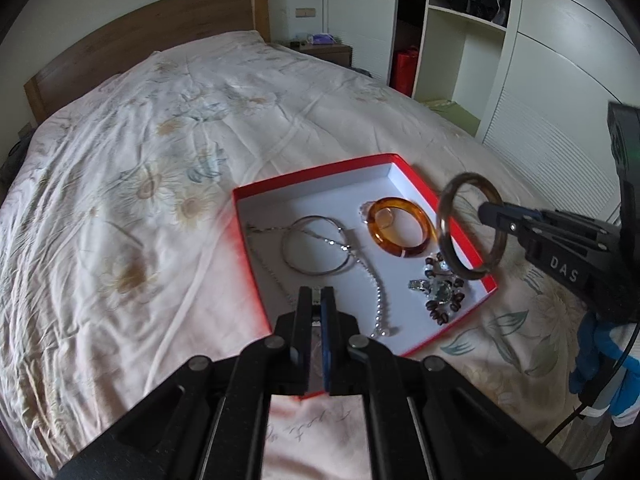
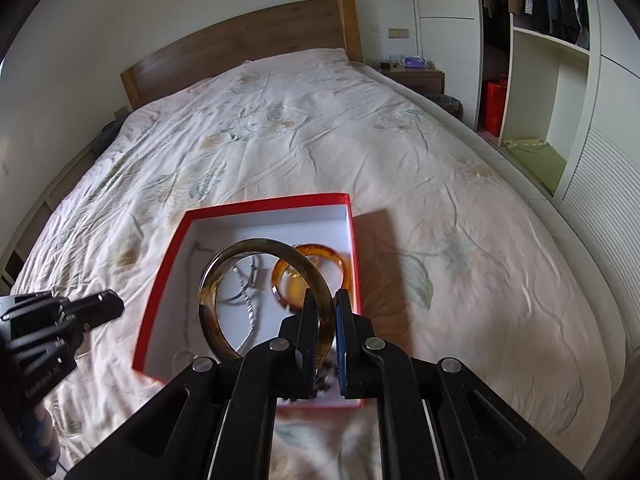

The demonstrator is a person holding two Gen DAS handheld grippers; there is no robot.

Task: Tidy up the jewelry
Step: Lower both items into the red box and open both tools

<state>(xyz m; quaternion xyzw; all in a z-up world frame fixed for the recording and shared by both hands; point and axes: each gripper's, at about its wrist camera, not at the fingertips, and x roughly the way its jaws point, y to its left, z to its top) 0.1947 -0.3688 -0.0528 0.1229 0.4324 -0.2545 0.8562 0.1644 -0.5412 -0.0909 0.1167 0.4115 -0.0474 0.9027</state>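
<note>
— What have your tongs got hold of?

— My right gripper (image 2: 325, 300) is clamped on a brown translucent bangle (image 2: 266, 300), pinching its rim so the ring stands tilted in the air over the near right edge of the red box (image 1: 416, 182). My left gripper (image 1: 317, 300) has its jaws pressed together — something small and silvery shows right at the tips, but I cannot tell whether it is held or merely lying behind them.

— And the rest of the jewelry?

— In the box, which sits on the floral bedspread (image 1: 140, 160). An amber bangle (image 1: 402, 227) lies flat toward the far right corner, a thin silver bangle (image 1: 316, 245) just beside it with a silver chain (image 1: 376, 300) trailing across it toward my left gripper. A dark beaded piece (image 1: 442, 294) sits in the near right corner, under the raised bangle.
</note>
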